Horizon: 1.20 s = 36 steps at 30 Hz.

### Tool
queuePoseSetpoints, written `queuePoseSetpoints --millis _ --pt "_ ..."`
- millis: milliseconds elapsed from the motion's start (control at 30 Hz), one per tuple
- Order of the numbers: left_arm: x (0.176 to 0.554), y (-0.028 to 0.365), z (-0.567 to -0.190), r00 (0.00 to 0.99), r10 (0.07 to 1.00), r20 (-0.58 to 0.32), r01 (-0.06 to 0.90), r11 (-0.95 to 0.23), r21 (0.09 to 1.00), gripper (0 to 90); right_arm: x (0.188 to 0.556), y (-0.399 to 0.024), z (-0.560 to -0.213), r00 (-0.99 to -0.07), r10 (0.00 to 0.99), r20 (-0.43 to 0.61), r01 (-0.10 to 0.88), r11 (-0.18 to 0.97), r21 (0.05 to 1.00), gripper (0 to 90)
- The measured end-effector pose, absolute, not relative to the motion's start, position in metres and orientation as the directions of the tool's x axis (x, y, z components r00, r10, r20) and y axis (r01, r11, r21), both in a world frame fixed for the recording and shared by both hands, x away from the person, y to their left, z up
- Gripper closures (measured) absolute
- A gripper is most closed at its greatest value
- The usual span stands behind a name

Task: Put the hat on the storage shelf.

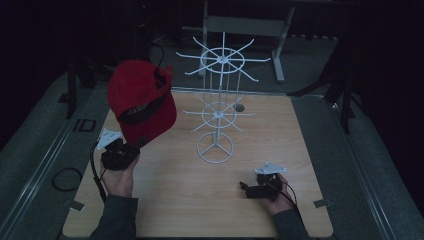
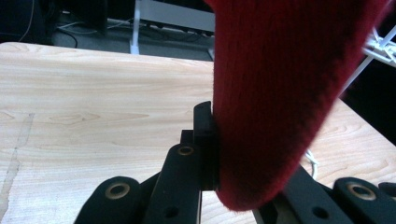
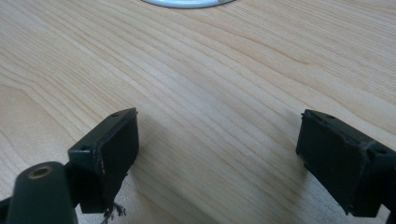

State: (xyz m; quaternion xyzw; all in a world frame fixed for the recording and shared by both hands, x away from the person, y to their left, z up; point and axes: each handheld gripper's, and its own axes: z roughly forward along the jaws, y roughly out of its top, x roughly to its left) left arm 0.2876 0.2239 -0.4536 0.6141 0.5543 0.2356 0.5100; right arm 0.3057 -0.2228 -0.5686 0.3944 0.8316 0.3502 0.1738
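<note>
So on the left side, the left gripper (image 1: 131, 148) has its jaws clamped on the brim of a red cap (image 1: 141, 98), holding it up off the wooden table (image 1: 175, 200) with the crown tipped up and back toward the far left. In the left gripper view the red cap (image 2: 275, 93) is right against the black jaw, a fuzzy knit-looking red fabric with a rounded edge hanging down between the jaws. You can see the dark inner band of the cap from the high view.

Middle of the table there's a white wire rack (image 1: 218, 100), a thin upright pole on a ring-shaped base with two tiers of spokes sticking out like wheels. The cap is just to the left of it, near the upper spokes but not touching as far as I can tell.

Over on the right, the right gripper (image 1: 248, 188) sits low by the table's near edge, well apart from the rack. Its jaws are spread wide with nothing between them, just pale wood grain under the right gripper (image 3: 217, 144). The pads look flat, black and a bit scuffed.
</note>
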Motion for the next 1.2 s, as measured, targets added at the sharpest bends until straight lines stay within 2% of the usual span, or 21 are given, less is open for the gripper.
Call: queuePoseSetpoints --millis 1200 --pt "0.294 0.222 -0.428 0.274 0.910 -0.313 0.401 0.188 0.897 85.9 0.306 -0.223 -0.568 -0.627 0.779 -0.012 0.535 0.442 0.720 12.9"
